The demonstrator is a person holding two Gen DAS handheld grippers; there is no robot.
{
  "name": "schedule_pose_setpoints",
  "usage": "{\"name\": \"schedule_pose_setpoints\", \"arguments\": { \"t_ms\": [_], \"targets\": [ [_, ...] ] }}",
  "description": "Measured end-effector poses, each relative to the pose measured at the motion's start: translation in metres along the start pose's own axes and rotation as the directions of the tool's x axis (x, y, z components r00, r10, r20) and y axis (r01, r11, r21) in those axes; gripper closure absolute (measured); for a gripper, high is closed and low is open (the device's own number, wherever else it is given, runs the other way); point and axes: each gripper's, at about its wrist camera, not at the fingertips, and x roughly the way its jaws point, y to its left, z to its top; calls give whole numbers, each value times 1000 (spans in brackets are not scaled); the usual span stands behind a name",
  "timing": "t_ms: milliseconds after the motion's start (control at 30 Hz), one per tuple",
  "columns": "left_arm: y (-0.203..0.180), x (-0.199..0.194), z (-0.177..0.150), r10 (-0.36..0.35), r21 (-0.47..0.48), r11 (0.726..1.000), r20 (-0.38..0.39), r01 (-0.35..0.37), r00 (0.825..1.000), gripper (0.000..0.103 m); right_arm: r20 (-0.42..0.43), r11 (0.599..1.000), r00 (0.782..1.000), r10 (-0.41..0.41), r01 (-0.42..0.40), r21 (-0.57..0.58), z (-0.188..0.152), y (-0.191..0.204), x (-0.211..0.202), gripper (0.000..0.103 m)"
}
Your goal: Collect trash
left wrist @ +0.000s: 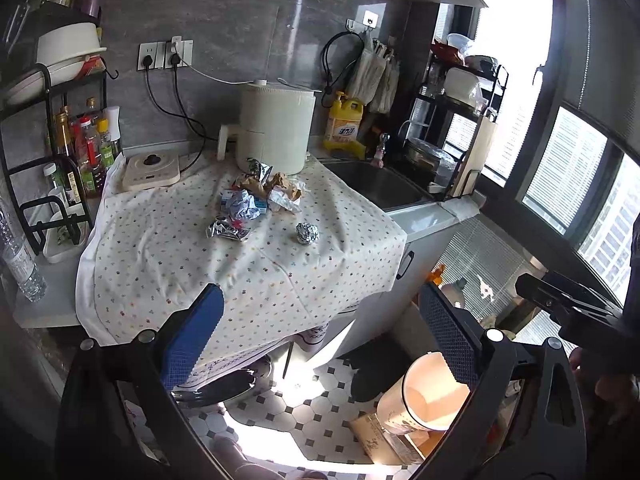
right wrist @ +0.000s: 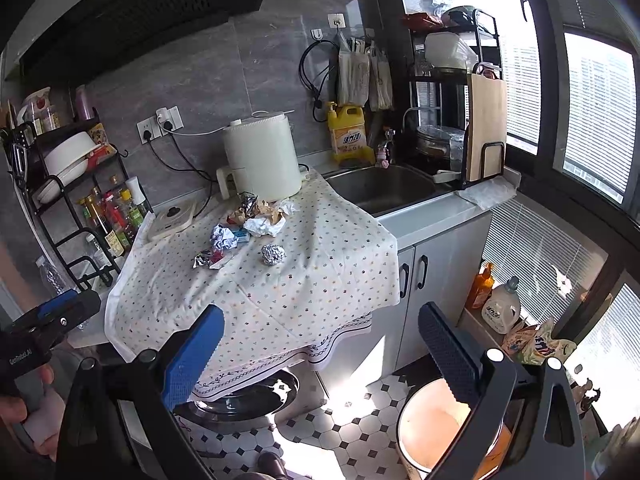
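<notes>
Crumpled trash lies on a dotted tablecloth (left wrist: 248,276) (right wrist: 304,280): a foil ball (left wrist: 307,233) (right wrist: 273,254), a silver wrapper (left wrist: 226,229) (right wrist: 207,259), a bluish paper wad (left wrist: 245,204) (right wrist: 223,237), and a brown and white paper heap (left wrist: 276,190) (right wrist: 262,214). A pale bin (left wrist: 424,396) (right wrist: 436,428) stands on the floor below. My left gripper (left wrist: 320,344) is open, held back from the table's near edge, holding nothing. My right gripper (right wrist: 320,352) is open too, at a similar distance. Each shows at the other view's edge.
A white appliance (left wrist: 276,128) (right wrist: 262,156) stands behind the trash, a small scale (left wrist: 150,168) to its left, bottles on a black rack (left wrist: 80,148) further left. A sink (right wrist: 380,188), yellow detergent jug (right wrist: 347,132) and dish rack are right. Floor bottles (right wrist: 500,304) stand near the window.
</notes>
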Motion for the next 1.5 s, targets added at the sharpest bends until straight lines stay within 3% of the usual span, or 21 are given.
{"name": "schedule_pose_setpoints", "arguments": {
  "t_ms": [300,633,967,1333,1500],
  "targets": [
    [-1,1,-1,4,-2,1000,-3,-4,1000,6,-9,1000,1000,-4,4,3,-3,-2,4,8],
    [19,21,11,18,-23,1000,-8,-18,1000,6,-20,999,999,-39,39,-17,13,11,39,8],
    [64,74,50,78,-55,995,-3,-78,997,6,19,1000,1000,-18,18,-21,59,36,105,8],
    [126,149,81,80,-114,990,-47,-84,996,7,38,999,999,-29,30,-23,89,64,184,8],
    [145,185,87,41,-124,991,-68,-49,997,10,0,999,999,-40,40,-31,93,72,219,8]
  ]
}}
